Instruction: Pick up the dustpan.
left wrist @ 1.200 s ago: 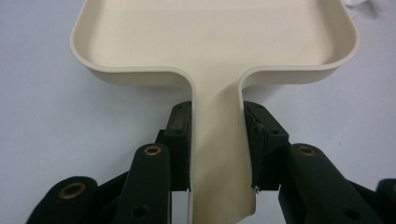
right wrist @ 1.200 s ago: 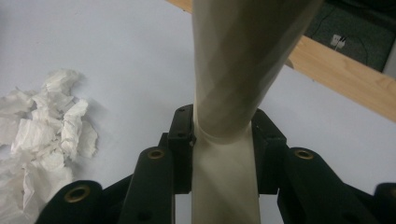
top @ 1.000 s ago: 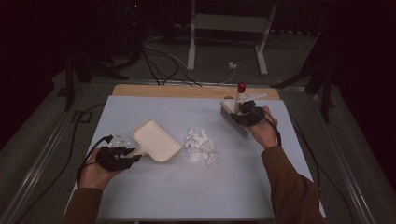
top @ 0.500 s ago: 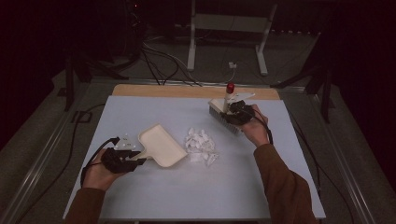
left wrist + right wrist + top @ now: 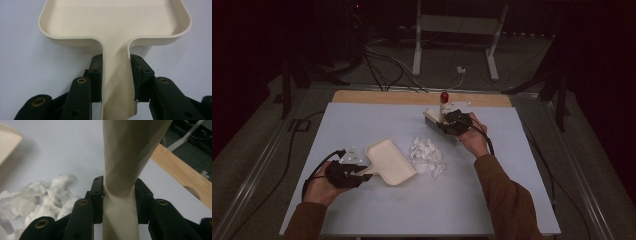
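I have both tools in hand, but the sweeping itself looks barely begun. My left claw is pinched tight on the handle of the cream dustpan, which lies flat on the desk with its open mouth turned toward the heap of torn white paper scraps just beside it. In the left gripper view the pan is bare inside, so nothing has been collected yet. My right claw is clamped on the handle of the brush, which sits on the far side of the heap, near it but not touching. In the right gripper view the scraps lie loose and unswept. What's left, as I judge it: drag the brush through the pile into the pan.
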Motion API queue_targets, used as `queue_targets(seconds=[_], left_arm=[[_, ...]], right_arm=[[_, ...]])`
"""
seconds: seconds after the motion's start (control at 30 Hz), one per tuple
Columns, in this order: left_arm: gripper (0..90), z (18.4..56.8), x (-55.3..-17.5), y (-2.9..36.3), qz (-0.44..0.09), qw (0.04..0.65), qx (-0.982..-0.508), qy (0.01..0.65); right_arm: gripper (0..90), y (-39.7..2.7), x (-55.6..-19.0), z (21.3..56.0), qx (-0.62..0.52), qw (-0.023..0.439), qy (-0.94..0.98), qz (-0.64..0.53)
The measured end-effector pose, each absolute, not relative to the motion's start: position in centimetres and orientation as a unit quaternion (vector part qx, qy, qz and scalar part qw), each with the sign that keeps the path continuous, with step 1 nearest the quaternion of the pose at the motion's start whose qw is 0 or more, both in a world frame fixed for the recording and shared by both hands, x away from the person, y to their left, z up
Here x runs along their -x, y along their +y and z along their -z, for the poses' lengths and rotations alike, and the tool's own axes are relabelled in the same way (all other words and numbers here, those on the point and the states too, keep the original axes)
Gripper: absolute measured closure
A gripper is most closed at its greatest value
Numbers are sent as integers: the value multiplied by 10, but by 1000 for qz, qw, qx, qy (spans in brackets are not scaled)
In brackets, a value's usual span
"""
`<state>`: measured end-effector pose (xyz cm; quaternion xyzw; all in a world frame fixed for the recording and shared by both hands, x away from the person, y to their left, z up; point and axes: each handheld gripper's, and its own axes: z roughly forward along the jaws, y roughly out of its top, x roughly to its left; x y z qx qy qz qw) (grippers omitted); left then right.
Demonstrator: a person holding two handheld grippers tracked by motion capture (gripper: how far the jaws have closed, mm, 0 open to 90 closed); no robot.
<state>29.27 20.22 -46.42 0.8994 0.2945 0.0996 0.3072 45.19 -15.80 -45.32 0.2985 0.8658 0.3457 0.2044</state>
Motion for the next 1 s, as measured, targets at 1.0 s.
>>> queue_targets(seconds=[1.0], left_arm=[[665, 468, -295, 184, -78, 264, -930, 243]], right_arm=[[672, -147, -450, 461, -282, 180, 877, -345]])
